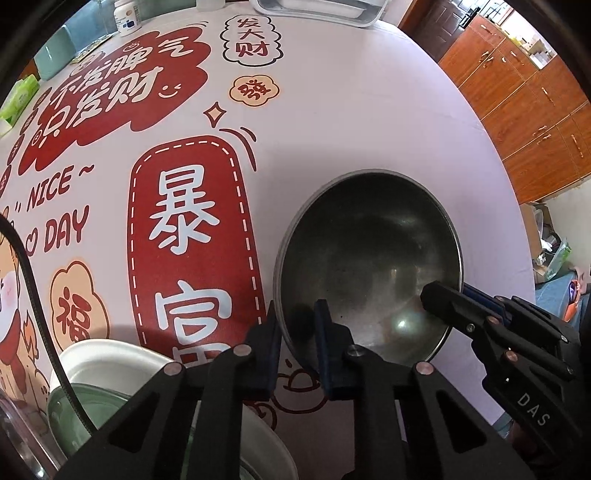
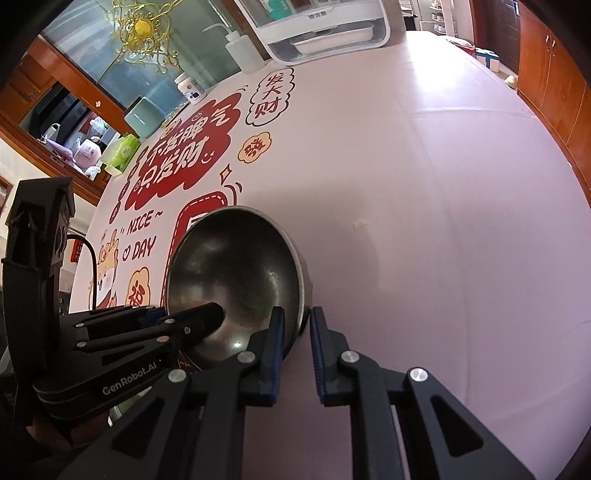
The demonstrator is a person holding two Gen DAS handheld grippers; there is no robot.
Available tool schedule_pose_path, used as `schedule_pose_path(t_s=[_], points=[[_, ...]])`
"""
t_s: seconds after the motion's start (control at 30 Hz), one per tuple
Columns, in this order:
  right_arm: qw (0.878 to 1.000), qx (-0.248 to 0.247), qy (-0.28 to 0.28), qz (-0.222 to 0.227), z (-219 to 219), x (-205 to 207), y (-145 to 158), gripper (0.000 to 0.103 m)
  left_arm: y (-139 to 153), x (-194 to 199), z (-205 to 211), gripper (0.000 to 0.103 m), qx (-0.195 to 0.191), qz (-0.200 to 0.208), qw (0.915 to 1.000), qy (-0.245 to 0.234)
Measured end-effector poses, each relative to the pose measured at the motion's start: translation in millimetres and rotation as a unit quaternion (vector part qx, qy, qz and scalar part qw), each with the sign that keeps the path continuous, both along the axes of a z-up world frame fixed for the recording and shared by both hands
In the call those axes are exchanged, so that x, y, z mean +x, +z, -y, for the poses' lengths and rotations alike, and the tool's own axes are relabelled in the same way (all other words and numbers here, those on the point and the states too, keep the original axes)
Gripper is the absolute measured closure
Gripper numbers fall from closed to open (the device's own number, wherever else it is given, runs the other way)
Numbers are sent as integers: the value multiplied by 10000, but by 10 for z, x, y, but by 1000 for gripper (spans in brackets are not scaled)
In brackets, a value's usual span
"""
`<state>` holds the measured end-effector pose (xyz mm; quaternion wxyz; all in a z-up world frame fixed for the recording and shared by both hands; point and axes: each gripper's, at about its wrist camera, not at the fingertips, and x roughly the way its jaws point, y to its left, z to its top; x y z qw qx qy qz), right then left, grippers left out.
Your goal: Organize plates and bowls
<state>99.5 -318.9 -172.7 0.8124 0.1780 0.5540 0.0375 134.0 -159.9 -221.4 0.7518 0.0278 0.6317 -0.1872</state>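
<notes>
A steel bowl (image 1: 369, 266) sits on the printed tablecloth; it also shows in the right wrist view (image 2: 236, 273). My left gripper (image 1: 297, 325) has its jaws astride the bowl's near left rim, one finger inside and one outside, pinching it. My right gripper (image 2: 297, 326) straddles the bowl's right rim the same way; it also shows in the left wrist view (image 1: 454, 299). A white plate (image 1: 110, 362) holding a green glass bowl (image 1: 85, 410) lies at the lower left, under my left gripper.
A white dish rack (image 2: 325, 33) stands at the table's far edge. A squeeze bottle (image 2: 243, 48), a pill jar (image 2: 190, 86), a green dish (image 2: 142, 116) and a tissue pack (image 2: 122, 151) line the far left edge. Wooden cabinets (image 1: 524, 99) stand to the right.
</notes>
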Motion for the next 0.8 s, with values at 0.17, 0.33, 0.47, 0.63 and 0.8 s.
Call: schedule_pose_path(t_s=[0.17, 0.33, 0.47, 0.63, 0.8], points=[[10000, 16, 23, -19, -10, -10, 16, 91, 36, -48, -56, 88, 2, 26, 10000, 66], [10000, -59, 63, 36, -46, -38, 72, 92, 108, -114, -133, 88, -31, 92, 9999, 142], [9998, -86, 115, 108, -84, -74, 125, 92, 176, -179, -214, 88, -66, 162, 9997, 194], [9993, -161, 223, 270, -156, -135, 234, 92, 276, -276, -306, 88, -129, 296, 9991, 262], [9983, -216, 332, 430, -239, -188, 332, 92, 407, -371, -384, 88, -198, 429, 9983, 340]])
